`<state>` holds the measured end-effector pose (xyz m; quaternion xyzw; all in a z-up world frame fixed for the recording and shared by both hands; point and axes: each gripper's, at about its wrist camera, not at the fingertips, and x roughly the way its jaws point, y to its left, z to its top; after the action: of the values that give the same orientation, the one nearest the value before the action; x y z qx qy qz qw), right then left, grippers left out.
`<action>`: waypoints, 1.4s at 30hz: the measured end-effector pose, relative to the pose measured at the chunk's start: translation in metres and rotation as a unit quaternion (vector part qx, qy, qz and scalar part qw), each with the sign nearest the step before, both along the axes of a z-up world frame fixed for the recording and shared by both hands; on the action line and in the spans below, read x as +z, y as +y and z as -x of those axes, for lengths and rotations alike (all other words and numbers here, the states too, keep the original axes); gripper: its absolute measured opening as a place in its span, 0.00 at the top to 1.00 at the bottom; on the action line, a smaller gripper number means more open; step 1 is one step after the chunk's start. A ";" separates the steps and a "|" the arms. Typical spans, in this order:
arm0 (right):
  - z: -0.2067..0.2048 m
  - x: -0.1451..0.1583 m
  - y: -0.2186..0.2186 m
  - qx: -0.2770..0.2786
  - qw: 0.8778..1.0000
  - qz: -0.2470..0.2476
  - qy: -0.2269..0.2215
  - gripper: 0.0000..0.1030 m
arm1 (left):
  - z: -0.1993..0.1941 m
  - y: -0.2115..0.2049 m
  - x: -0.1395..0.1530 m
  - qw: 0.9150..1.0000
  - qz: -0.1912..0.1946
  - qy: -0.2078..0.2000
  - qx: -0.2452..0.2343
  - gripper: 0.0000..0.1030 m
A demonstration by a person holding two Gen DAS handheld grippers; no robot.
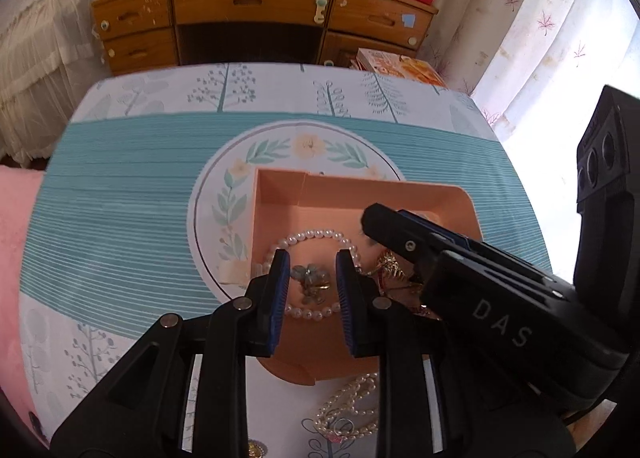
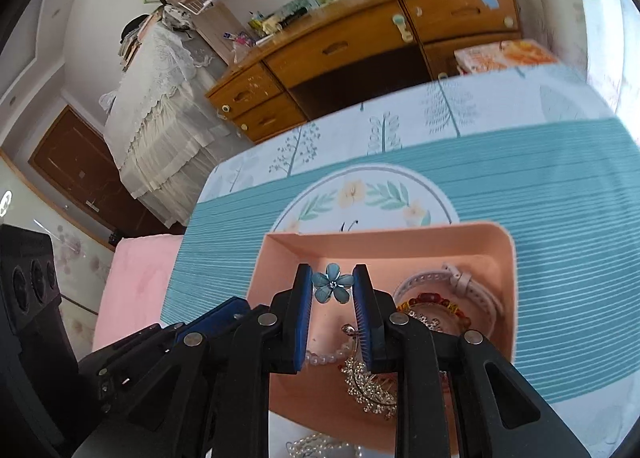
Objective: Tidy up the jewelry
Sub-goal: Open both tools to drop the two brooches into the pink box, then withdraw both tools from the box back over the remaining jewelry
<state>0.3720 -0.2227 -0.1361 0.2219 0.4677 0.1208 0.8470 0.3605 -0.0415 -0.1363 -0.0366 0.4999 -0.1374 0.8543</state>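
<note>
The left black two-finger gripper with blue ribbed pads (image 1: 312,290) pointed forward and downward, its jaws parted with a clear gap between the pads. The right black two-finger gripper with blue ribbed pads (image 2: 333,290) angled in from the right side, close beside the left one, its fingers crossing just ahead of the left gripper's right finger. Its jaws stood narrowly apart, the blue pads (image 2: 306,298) flanking a small item between them.

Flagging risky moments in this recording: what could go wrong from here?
The blue flower piece sits between the right gripper fingertips; if barely pinched, it may slip. Both grippers crowd the pink tray, so they might collide. The left gripper straddles the pearl bracelet and could snag it.
</note>
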 end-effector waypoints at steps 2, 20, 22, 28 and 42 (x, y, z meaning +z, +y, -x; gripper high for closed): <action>-0.003 -0.010 -0.001 -0.005 1.000 -0.009 0.007 0.70 | -0.003 0.004 -0.004 1.000 0.007 0.009 0.003 0.80; 0.073 0.046 -0.007 -0.022 0.997 -0.011 -0.078 0.66 | 0.098 0.036 0.047 0.996 -0.024 -0.073 0.041 0.79; 0.093 0.057 -0.009 -0.024 0.996 -0.012 -0.085 0.66 | 0.117 0.042 0.053 0.996 -0.022 -0.079 0.045 0.79; 0.165 0.082 -0.014 -0.041 0.993 -0.022 -0.112 0.66 | 0.165 0.069 0.062 0.995 0.008 -0.075 0.064 0.79; 0.289 0.106 0.031 0.026 0.988 0.072 -0.137 0.66 | 0.238 0.102 0.052 0.993 -0.015 -0.075 0.087 0.79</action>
<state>0.0826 -0.1915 -0.0304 0.1296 0.3600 0.1377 0.9136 0.1229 0.0600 -0.0843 -0.0572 0.4310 -0.0572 0.8987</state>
